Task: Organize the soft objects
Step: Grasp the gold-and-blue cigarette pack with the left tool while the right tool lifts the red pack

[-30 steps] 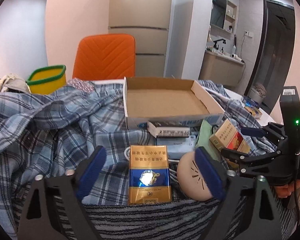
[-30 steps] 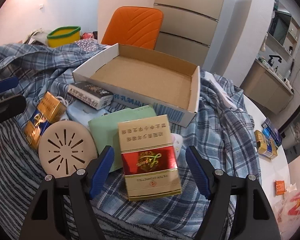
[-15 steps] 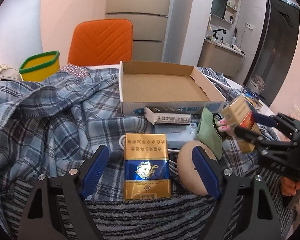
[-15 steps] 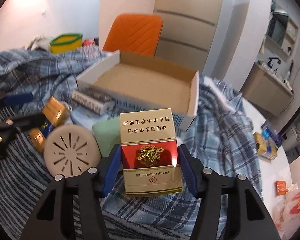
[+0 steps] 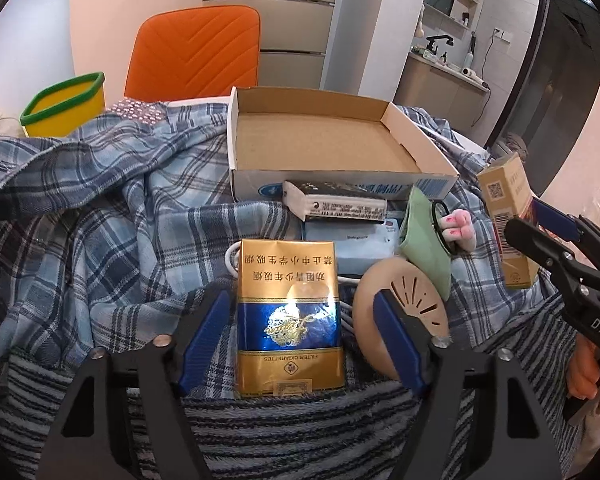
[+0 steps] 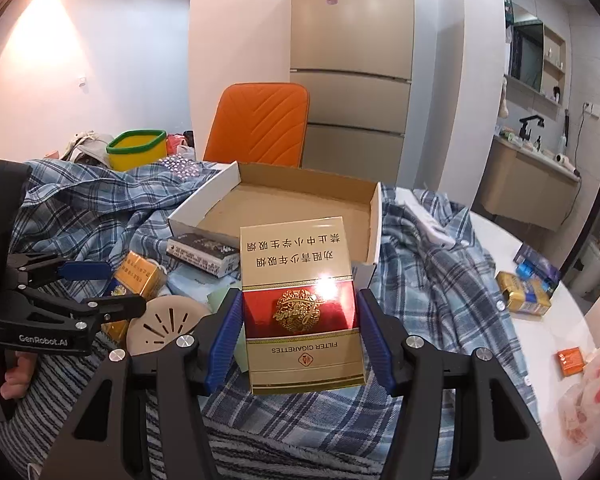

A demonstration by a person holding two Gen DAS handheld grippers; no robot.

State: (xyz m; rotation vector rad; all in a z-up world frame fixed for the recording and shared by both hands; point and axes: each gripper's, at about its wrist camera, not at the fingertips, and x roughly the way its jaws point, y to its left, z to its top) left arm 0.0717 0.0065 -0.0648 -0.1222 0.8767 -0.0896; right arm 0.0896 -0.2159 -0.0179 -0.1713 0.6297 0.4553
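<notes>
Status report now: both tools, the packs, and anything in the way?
Right tool shut on red pack, lifted. Left tool closing around blue pack, gaps remain. Cardboard tray empty; round vent disc beside right finger.

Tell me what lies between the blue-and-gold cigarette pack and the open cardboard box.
In the left wrist view, a pale blue packet and a dark-topped white pack lie between the blue-and-gold pack and the cardboard box.

Blue-gold pack (image 5: 290,316); red-gold pack (image 6: 300,312); blue plaid cloth (image 5: 100,216); orange chair (image 5: 196,52).

Left gripper (image 5: 300,336) jaws, just closing, straddle the blue-gold cigarette pack (image 5: 289,316); neither pad touching.
</notes>
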